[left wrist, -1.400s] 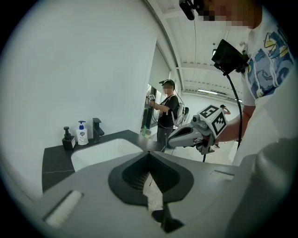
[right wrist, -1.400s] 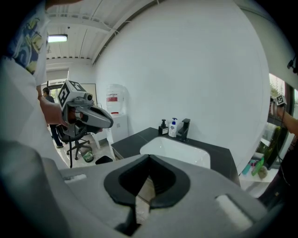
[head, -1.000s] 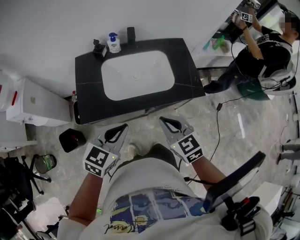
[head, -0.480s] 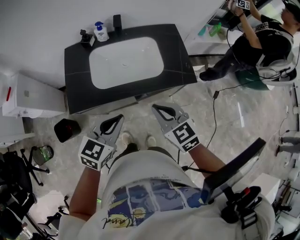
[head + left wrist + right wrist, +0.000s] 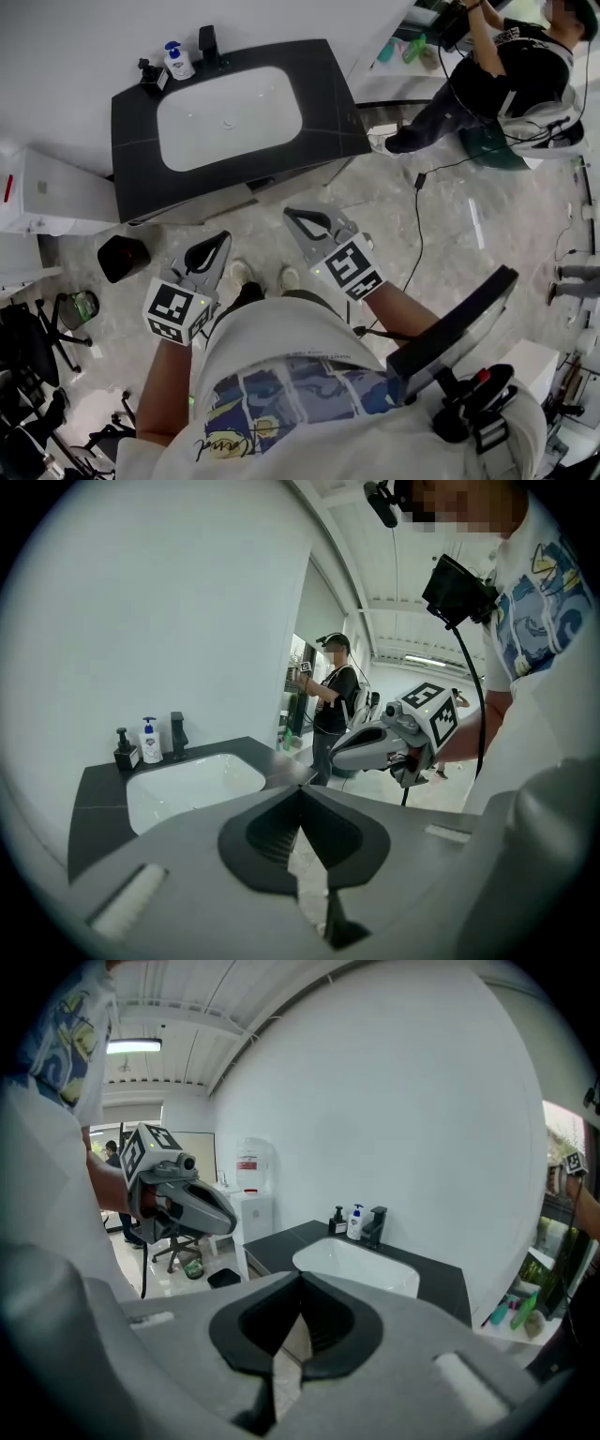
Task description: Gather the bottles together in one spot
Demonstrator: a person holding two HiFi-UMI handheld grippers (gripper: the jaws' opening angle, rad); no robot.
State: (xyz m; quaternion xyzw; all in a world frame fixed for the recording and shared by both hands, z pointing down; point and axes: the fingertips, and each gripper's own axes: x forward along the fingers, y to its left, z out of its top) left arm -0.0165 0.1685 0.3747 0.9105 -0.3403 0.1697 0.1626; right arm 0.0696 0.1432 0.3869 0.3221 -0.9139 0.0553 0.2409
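Two bottles stand at the back left corner of the black sink counter (image 5: 321,112): a white pump bottle with a blue top (image 5: 175,62) and a small black pump bottle (image 5: 150,75), beside the black faucet (image 5: 207,42). The left gripper view shows the white pump bottle (image 5: 150,742) and the black pump bottle (image 5: 125,751); the right gripper view also shows the white one (image 5: 356,1223) and the black one (image 5: 338,1222). My left gripper (image 5: 222,239) and right gripper (image 5: 292,217) are both shut and empty, held over the floor well short of the counter.
Another person (image 5: 497,66) works at a shelf on the right, where teal and green bottles (image 5: 401,49) stand. A white cabinet (image 5: 47,187) and a black bin (image 5: 122,258) sit left of the counter. Cables (image 5: 422,234) trail across the marble floor.
The sink counter has slid toward the upper left of the head view and both grippers have drifted left and down in it. Both stay shut.
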